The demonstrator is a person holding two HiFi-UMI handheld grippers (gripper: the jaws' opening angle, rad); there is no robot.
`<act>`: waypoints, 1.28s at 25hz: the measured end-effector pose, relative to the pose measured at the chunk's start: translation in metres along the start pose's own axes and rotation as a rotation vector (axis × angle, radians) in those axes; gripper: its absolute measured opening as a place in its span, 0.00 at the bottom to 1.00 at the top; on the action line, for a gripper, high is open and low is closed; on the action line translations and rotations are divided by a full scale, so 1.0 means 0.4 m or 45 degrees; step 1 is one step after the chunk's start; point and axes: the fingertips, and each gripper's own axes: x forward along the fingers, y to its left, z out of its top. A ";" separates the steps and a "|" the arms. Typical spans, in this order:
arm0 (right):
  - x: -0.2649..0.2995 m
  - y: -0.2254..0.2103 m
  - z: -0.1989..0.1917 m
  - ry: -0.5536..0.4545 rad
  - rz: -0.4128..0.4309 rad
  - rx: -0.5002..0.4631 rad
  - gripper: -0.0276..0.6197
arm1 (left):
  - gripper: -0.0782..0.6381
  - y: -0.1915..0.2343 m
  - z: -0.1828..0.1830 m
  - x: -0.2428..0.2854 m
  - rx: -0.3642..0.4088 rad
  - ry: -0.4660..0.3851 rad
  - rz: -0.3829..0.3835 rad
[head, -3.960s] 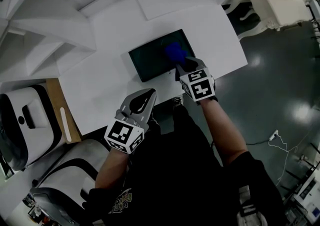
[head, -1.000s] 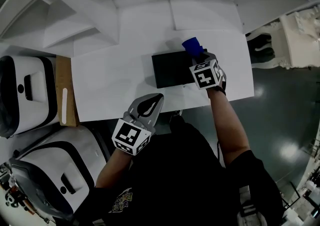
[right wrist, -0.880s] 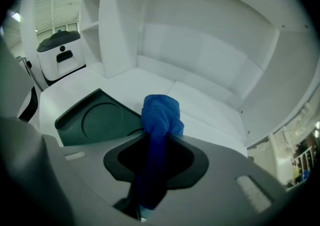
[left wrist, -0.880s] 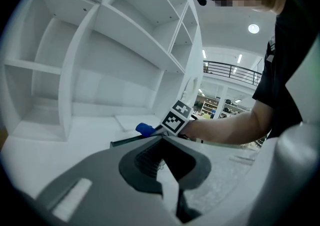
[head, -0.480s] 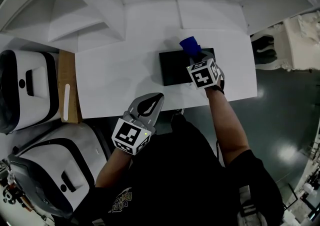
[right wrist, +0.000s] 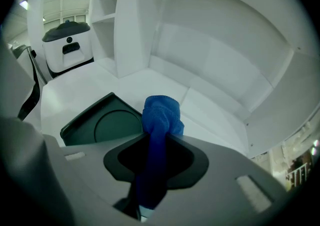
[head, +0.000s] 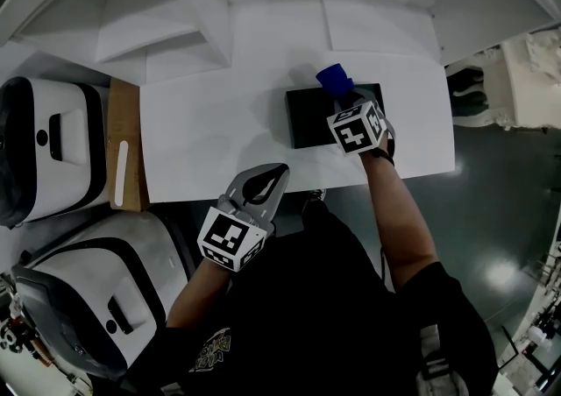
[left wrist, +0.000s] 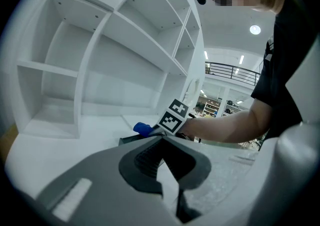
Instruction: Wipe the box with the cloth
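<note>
A flat black box (head: 314,118) lies on the white table (head: 210,144). My right gripper (head: 340,96) is shut on a blue cloth (head: 333,79), which bulges out past the jaws at the box's far edge. In the right gripper view the cloth (right wrist: 161,115) runs down between the jaws of the right gripper (right wrist: 155,157), with the box (right wrist: 100,125) just to its left. My left gripper (head: 270,177) is shut and empty at the table's near edge, away from the box. From the left gripper (left wrist: 165,165) I see the cloth (left wrist: 142,129) and the box (left wrist: 131,140) ahead.
White shelving (head: 166,9) rises along the back of the table. A wooden board (head: 123,144) borders the table's left side, with white-and-black machines (head: 44,153) beyond it. Dark floor (head: 500,201) lies to the right.
Four seconds ago the cloth rested on the box's top; now it is at the far edge. Over the last second the right gripper barely moved. The left gripper stayed put.
</note>
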 end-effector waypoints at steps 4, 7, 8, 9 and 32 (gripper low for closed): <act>0.002 0.034 0.022 -0.002 0.006 -0.036 0.23 | 0.11 0.004 -0.003 -0.019 0.000 -0.004 0.000; 0.004 0.076 0.045 -0.009 0.033 -0.058 0.23 | 0.11 0.010 -0.008 -0.035 -0.006 -0.005 0.006; 0.005 0.092 0.052 -0.012 0.043 -0.068 0.23 | 0.11 0.012 -0.009 -0.040 -0.008 -0.005 0.007; 0.006 0.107 0.059 -0.015 0.052 -0.077 0.23 | 0.11 0.013 -0.010 -0.045 -0.010 -0.006 0.009; -0.018 0.202 0.094 -0.122 0.025 -0.032 0.23 | 0.11 0.032 -0.040 -0.142 0.029 0.028 -0.016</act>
